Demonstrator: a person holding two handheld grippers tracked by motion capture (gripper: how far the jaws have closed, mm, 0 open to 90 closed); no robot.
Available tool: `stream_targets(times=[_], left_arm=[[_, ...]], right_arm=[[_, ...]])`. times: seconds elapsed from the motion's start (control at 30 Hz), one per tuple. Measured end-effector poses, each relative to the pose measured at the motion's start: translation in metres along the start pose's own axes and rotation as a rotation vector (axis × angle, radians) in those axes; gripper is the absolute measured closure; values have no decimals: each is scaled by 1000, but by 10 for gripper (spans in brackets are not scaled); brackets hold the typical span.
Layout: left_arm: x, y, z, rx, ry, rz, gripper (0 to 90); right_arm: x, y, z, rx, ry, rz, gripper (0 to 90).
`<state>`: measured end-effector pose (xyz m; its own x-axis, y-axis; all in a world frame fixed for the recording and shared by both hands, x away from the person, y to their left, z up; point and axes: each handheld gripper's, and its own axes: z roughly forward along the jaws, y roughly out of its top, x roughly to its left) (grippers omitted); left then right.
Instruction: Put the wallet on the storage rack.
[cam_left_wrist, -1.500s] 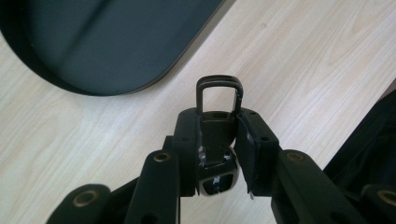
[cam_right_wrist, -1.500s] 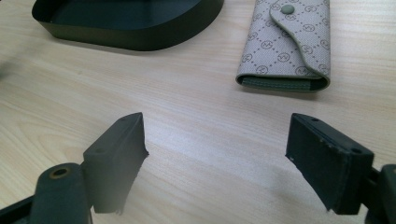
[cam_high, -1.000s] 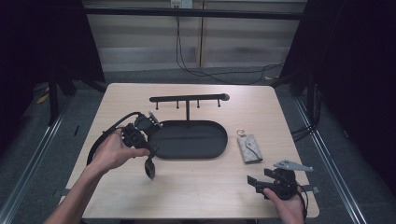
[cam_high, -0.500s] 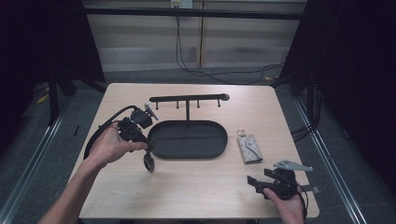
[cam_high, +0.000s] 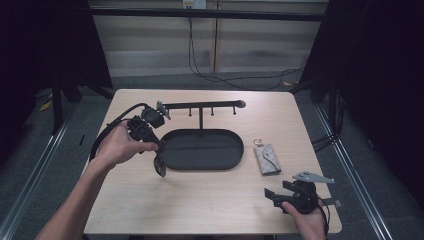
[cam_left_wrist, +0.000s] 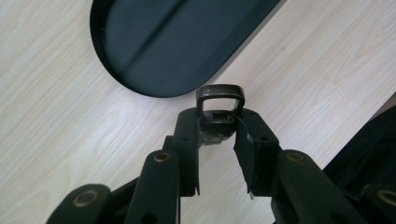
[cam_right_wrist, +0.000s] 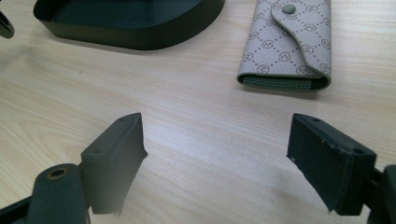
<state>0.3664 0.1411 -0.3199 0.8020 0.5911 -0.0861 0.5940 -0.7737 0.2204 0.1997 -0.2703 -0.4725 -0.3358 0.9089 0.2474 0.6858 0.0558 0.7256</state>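
Key fob gripped beside the tray, second gripper kept ready

Firmly, a dark key fob (cam_left_wrist: 219, 114) with a squared metal loop was clamped in the left gripper (cam_left_wrist: 218, 140), loop end left free past the jaw tips, probably so it could be hooked on a peg of the black hanger stand (cam_high: 200, 106). It was held above the table (cam_high: 210, 200), just beside the oval black tray (cam_high: 202, 149). The right gripper (cam_right_wrist: 217, 154) was held wide and empty, its jaws having just been opening, aimed towards the patterned key pouch (cam_right_wrist: 292, 42).

A small dark key fob (cam_left_wrist: 219, 112) with a rounded metal loop hangs above the table, near the tray's rim.
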Motion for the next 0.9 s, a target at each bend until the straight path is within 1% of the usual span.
stream_targets(times=[0.03,0.1,0.13,0.27,0.3,0.33,0.43,0.53,0.57,0.63,0.7,0.77,0.83,0.9], left_arm=[[0,1,-1,-8,3,-6,707],[1,2,-3,-3,1,-1,707],[1,3,-5,-8,9,-13,707],[3,8,-8,7,11,-7,707],[3,9,-9,6,7,-14,707],[4,10,-10,6,11,-17,707],[8,14,-12,8,18,-43,707],[11,16,-14,14,15,-48,707],[12,18,-15,17,27,-59,707],[14,21,-16,19,23,-63,707],[15,23,-16,26,32,-66,707],[17,26,-17,32,30,-72,707],[19,29,-18,32,43,-79,707],[22,32,-20,35,42,-85,707]], right_arm=[[0,0,0,-1,2,-1,178],[0,0,0,-5,6,-3,174],[0,0,0,-6,8,-3,171],[0,0,-1,-6,13,-4,156],[0,0,-1,-7,13,-4,156],[0,0,-1,-8,13,-5,156],[0,0,-1,-10,11,-5,156],[0,0,-1,-9,14,-6,156],[0,0,-1,-10,14,-6,156],[0,0,-1,-10,15,-5,156],[0,0,-1,-10,16,-6,156],[0,0,-1,-10,17,-6,156],[0,0,-1,-9,18,-5,157],[0,0,-1,-9,20,-5,157]])
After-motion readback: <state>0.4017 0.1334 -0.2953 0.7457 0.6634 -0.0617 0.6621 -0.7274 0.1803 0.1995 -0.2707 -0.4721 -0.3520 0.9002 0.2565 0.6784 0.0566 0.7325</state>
